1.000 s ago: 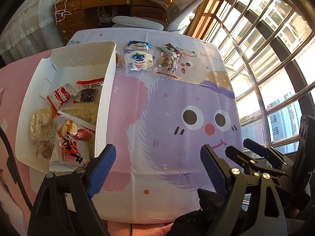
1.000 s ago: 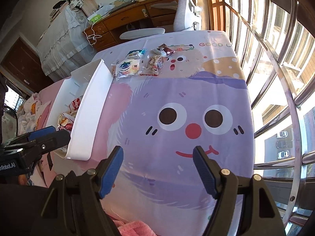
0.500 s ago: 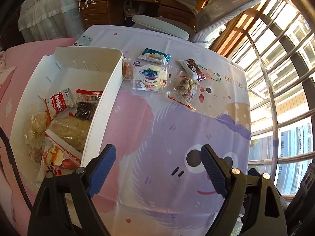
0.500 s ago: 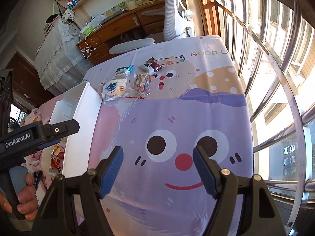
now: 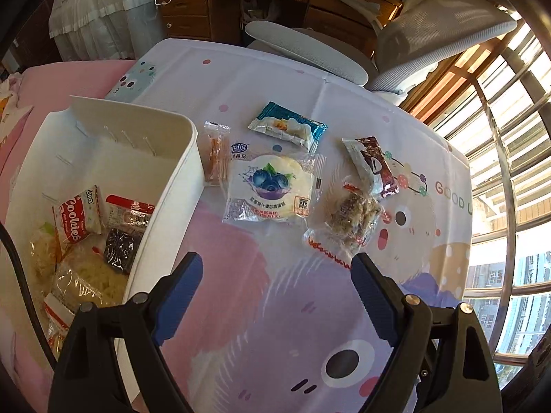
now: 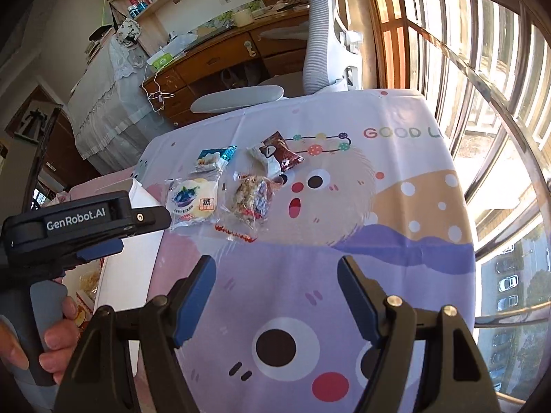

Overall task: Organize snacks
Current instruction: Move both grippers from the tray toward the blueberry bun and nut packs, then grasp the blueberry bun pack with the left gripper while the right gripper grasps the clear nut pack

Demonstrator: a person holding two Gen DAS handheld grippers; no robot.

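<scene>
Both grippers have advanced toward the loose snacks. Left gripper [image 5: 277, 280] and right gripper [image 6: 275, 284] gape wide, empty. Blueberry cake packet [image 5: 272, 187] lies mid-frame, right of the white bin [image 5: 179, 189]; best straddle its edges squarely before closing.

The left wrist view looks steeply down over its claw [image 5: 277, 275] at the counter [image 5: 241, 79] from close above. The right wrist view sits further back, angled lower — both share the blueberry cake packet [image 5: 272, 186] [image 6: 193, 199].
</scene>
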